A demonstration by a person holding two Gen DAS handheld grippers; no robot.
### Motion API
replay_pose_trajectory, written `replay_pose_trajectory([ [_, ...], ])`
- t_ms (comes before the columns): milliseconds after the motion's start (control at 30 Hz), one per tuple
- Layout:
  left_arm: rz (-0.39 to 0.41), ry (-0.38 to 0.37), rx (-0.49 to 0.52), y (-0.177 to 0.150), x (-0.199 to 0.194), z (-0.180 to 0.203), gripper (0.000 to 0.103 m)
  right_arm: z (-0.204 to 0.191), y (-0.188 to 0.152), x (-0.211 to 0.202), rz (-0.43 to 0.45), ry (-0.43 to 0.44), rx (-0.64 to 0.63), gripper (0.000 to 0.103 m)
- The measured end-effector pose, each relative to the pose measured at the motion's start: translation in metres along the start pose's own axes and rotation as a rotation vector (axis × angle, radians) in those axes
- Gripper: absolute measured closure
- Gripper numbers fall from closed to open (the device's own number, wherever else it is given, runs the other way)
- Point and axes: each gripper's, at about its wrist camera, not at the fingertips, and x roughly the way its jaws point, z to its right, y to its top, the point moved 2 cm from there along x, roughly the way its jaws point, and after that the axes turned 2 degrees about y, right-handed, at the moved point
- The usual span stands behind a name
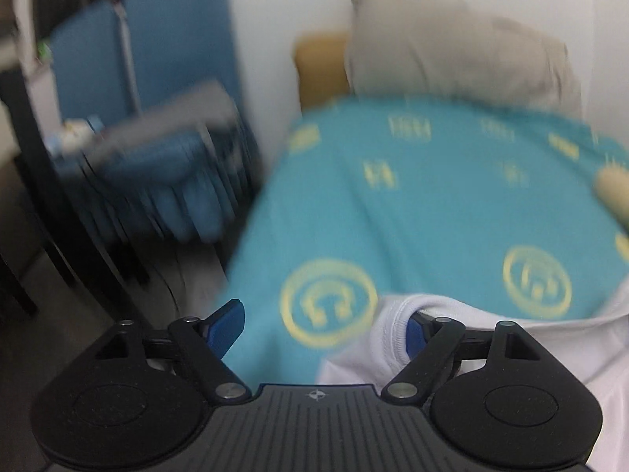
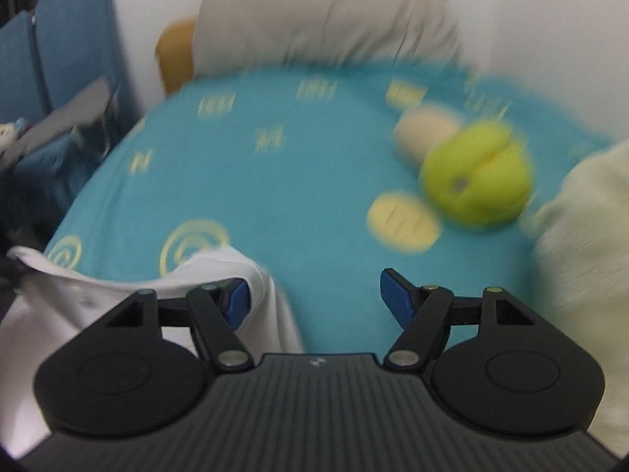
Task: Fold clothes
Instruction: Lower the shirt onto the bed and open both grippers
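Note:
A white garment (image 1: 558,338) lies bunched at the near edge of a bed covered by a teal sheet (image 1: 432,216) with yellow prints. In the left wrist view its ribbed edge curls over my right finger and hides most of that blue pad. My left gripper (image 1: 320,328) stands wide open, with only sheet showing between the fingers. In the right wrist view the same white garment (image 2: 98,291) drapes beside and partly over the left finger. My right gripper (image 2: 316,301) is open too, with teal sheet (image 2: 275,196) in the gap. Both views are blurred.
A beige pillow (image 2: 326,19) leans on the wall at the head of the bed. A green plush toy (image 2: 477,181) and a cream blanket (image 2: 585,236) lie on the right side. Blue folding chairs (image 1: 157,78) stand left of the bed over dark floor.

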Motion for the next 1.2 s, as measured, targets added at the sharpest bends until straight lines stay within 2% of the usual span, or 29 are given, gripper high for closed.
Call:
replay_pose_trajectory([
  [100,-0.105,-0.087,0.004,-0.007,0.012,-0.006,0.013,0.003,-0.003,0.003,-0.064,0.127,0.095,0.03],
  [167,-0.111,-0.101,0.006,-0.006,0.001,-0.013,0.009,0.006,-0.002,-0.001,-0.11,0.22,0.175,0.023],
  [200,-0.114,-0.116,0.011,-0.006,-0.006,-0.016,0.003,0.007,0.0,-0.002,-0.143,0.264,0.207,0.023],
  [267,-0.087,-0.147,0.042,-0.007,-0.034,-0.023,0.003,0.009,0.0,-0.009,-0.171,0.3,0.246,0.023],
  [333,-0.059,-0.178,0.072,-0.008,-0.062,-0.03,0.002,0.007,-0.004,-0.035,-0.133,0.268,0.23,0.023],
  [433,-0.009,-0.177,0.081,-0.025,-0.111,-0.041,0.002,0.003,-0.013,-0.079,-0.059,0.215,0.185,0.023],
  [567,0.063,-0.185,0.023,-0.061,-0.187,-0.06,0.002,-0.007,-0.04,-0.161,0.069,0.17,0.095,0.023],
  [767,0.187,-0.122,-0.007,-0.126,-0.302,-0.099,0.002,-0.013,-0.098,-0.279,0.169,0.175,0.075,0.023],
  [833,0.183,-0.125,-0.059,-0.148,-0.328,-0.112,0.002,-0.014,-0.118,-0.311,0.176,0.178,0.088,0.023],
  [900,0.144,-0.147,-0.133,-0.172,-0.348,-0.126,0.002,-0.013,-0.138,-0.336,0.183,0.206,0.112,0.023],
  [967,0.096,-0.157,-0.217,-0.189,-0.351,-0.143,0.004,-0.011,-0.158,-0.357,0.191,0.235,0.137,0.023],
  [1067,0.03,-0.175,-0.336,-0.2,-0.345,-0.165,0.005,-0.009,-0.185,-0.368,0.22,0.227,0.132,0.023],
  [1200,-0.045,-0.177,-0.471,-0.211,-0.317,-0.19,0.007,0.001,-0.209,-0.356,0.18,0.23,0.2,0.023],
])
